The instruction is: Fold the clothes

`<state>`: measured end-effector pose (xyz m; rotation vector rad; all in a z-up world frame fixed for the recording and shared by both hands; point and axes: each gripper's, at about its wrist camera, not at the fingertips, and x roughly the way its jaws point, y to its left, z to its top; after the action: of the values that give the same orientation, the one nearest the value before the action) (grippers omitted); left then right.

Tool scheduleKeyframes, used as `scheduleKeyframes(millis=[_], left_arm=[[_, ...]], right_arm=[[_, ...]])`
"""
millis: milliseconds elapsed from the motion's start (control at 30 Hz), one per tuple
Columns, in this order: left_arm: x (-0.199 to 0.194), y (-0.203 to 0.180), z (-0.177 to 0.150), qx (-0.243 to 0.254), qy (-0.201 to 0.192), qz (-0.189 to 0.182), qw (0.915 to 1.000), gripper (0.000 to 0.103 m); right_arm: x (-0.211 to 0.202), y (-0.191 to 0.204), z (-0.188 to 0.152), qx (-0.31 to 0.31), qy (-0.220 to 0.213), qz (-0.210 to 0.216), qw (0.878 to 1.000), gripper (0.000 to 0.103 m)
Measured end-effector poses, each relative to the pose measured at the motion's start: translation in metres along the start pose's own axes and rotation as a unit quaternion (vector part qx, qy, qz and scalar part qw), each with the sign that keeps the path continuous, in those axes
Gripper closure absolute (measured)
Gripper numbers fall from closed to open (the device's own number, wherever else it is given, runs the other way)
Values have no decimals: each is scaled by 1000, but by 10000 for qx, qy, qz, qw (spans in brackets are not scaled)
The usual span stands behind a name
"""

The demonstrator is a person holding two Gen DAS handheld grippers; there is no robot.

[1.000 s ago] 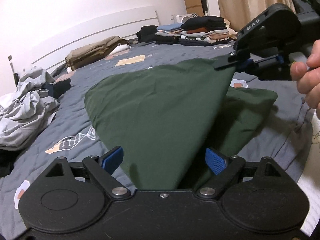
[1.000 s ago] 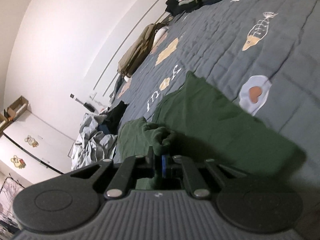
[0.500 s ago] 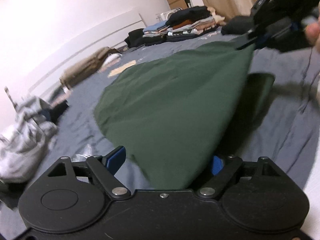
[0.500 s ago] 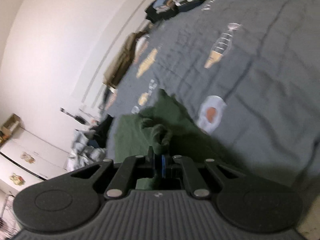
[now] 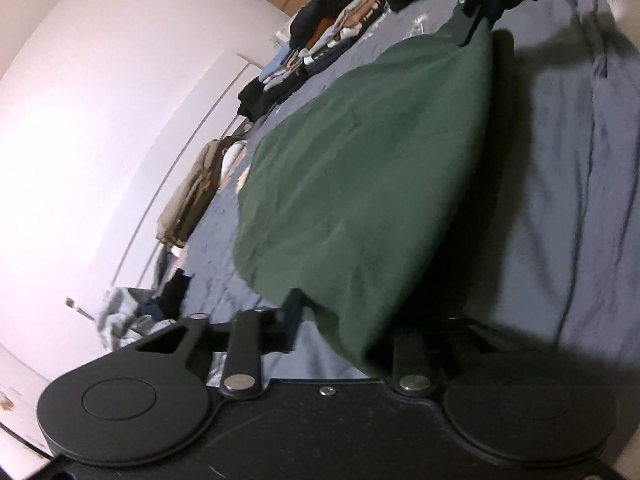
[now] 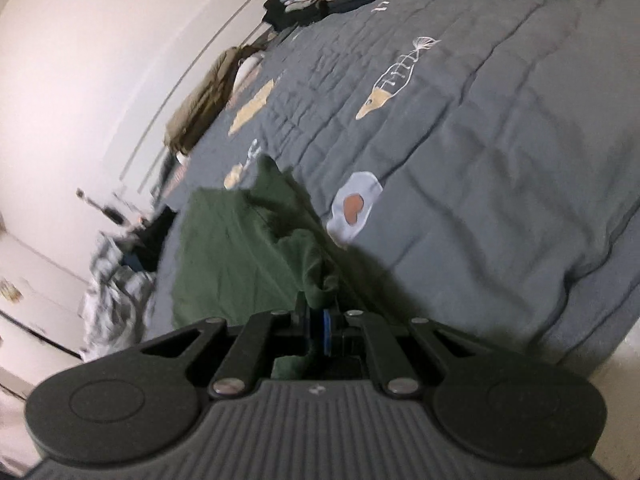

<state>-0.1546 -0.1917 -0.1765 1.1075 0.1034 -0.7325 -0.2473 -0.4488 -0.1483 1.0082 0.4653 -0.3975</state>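
The dark green cotton garment (image 5: 360,184) lies on the grey quilted bedspread with printed fish and egg shapes (image 6: 500,128), one edge lifted clear of it between the two grippers. The right gripper (image 6: 318,320) is pinched fully shut on a bunched corner of that garment, cloth bulging above its blue pads. The left gripper (image 5: 340,320) has the near edge of the garment between its fingers and its jaws are closing on it; the far finger is hidden under the cloth, so I cannot tell whether the pads press yet.

The risk, as I judge it, sits on the left side: a shallow bite could catch one layer only, and the fold would sag crooked across the garment. The bunched right corner may also carry a crease into it. A stack of folded clothes (image 5: 320,40) sits well beyond the garment, near the headboard.
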Motion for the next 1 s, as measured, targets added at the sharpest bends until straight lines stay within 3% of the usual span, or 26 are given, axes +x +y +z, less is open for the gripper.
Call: scheduleKeyframes(millis=[100, 167, 233, 267, 400, 533, 567, 600, 633, 833, 1000], left_arm=[[-3, 5, -1, 361, -75, 390, 9986, 84], [0, 2, -3, 657, -12, 585, 9961, 72], [5, -9, -7, 906, 68, 739, 9931, 45], [6, -15, -10, 1098, 78, 734, 9912, 44], [0, -28, -8, 1534, -185, 937, 9835, 44], [3, -31, -1, 1416, -296, 916, 9852, 49], [4, -32, 1, 1387, -319, 906, 9857, 54], [6, -28, 0, 1361, -267, 827, 9869, 76], [9, -25, -2, 1335, -214, 748, 9880, 87], [19, 0, -7, 998, 103, 413, 9941, 85], [26, -19, -10, 1238, 217, 355, 9914, 78]], right_arm=[[-1, 6, -3, -149, -33, 113, 9998, 97], [-1, 10, -5, -246, -35, 143, 9996, 97], [3, 11, -8, -355, 15, 20, 9994, 97], [7, 10, -9, -410, 51, -61, 9991, 97], [16, 4, -11, -386, 169, -251, 9988, 97], [15, 5, -12, -425, 154, -275, 9986, 97], [15, 5, -12, -410, 157, -271, 9987, 97], [15, 4, -12, -388, 163, -268, 9988, 97], [15, 4, -12, -369, 169, -261, 9988, 97], [19, 7, -14, -420, 341, -205, 9983, 97], [20, 15, -15, -672, 382, -318, 9965, 96]])
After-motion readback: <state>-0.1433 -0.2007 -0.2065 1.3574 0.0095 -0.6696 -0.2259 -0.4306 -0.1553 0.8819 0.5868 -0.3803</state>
